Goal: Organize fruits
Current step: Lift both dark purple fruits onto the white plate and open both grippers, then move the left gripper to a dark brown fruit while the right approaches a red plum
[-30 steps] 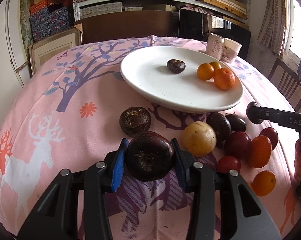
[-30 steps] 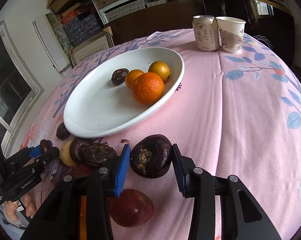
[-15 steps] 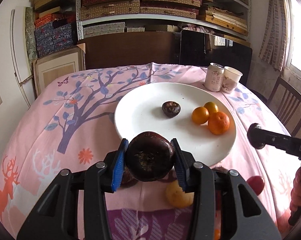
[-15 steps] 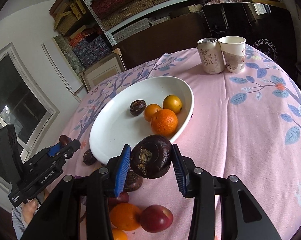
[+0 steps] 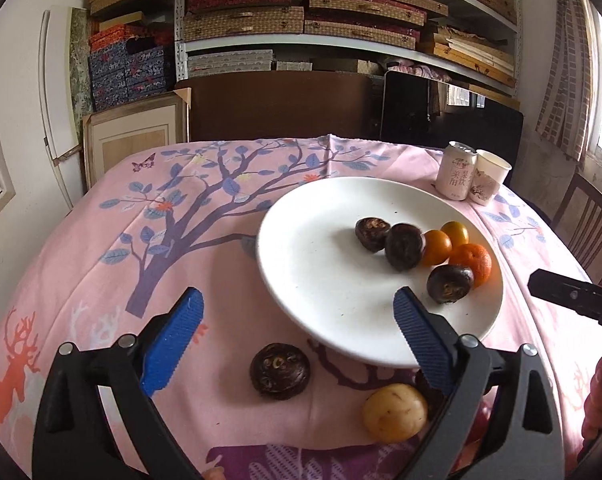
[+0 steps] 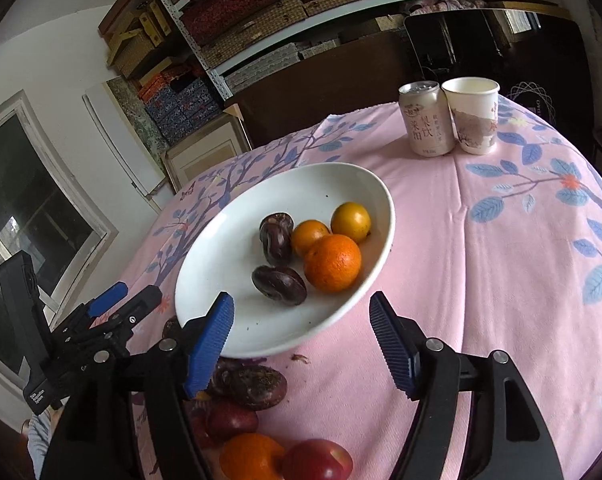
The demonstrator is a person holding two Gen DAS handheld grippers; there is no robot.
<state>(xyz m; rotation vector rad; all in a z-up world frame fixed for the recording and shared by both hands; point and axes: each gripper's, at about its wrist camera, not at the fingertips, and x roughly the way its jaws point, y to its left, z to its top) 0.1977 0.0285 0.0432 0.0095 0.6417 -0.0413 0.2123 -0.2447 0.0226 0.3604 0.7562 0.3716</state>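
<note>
A white plate (image 5: pixel 321 272) (image 6: pixel 221 248) holds three dark brown fruits, among them one at the near edge (image 5: pixel 449 283) (image 6: pixel 279 285), and three orange fruits, the biggest (image 5: pixel 472 262) (image 6: pixel 332 263). My left gripper (image 5: pixel 297 334) is open and empty above the plate's near-left rim. My right gripper (image 6: pixel 301 338) is open and empty over the plate's near rim. On the cloth lie a dark fruit (image 5: pixel 280 371), a yellow fruit (image 5: pixel 394 412), a dark fruit (image 6: pixel 253 386), a red fruit (image 6: pixel 317 460) and an orange (image 6: pixel 251 456).
A drink can (image 5: pixel 457 176) (image 6: pixel 425 118) and a paper cup (image 5: pixel 489 176) (image 6: pixel 475 114) stand at the table's far right. A wooden chair (image 5: pixel 589 224) is at the right. Shelves with boxes stand behind the table.
Both grippers have opened and let go of their dark fruits, which now lie on the plate. Both grippers have pulled back.
</note>
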